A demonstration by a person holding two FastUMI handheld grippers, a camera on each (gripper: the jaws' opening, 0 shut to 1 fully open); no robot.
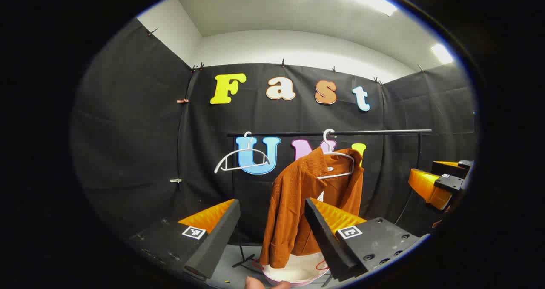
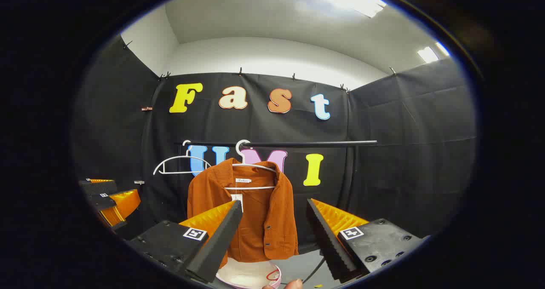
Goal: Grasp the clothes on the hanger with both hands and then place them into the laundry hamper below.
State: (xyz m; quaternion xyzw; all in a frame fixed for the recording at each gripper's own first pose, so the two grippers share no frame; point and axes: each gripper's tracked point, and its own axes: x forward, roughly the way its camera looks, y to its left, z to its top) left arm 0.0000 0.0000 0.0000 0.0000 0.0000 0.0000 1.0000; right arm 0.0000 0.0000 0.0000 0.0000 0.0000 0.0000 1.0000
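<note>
My left gripper (image 1: 272,221) is spread wide, nothing in it. The jacket (image 2: 251,208) hangs on its hanger (image 2: 251,176) above the hamper (image 2: 251,276). Right gripper (image 2: 272,225) is spread too. One-sided pulling could snag the collar, I reckon.

I see a rust-orange corduroy jacket (image 2: 255,212) with a collar and dark buttons, hanging open-fronted on a white hanger (image 2: 251,170) hooked over the black rail (image 2: 298,144). Directly beneath its hem sits the round white laundry hamper (image 2: 249,276), its mouth open upward.
</note>
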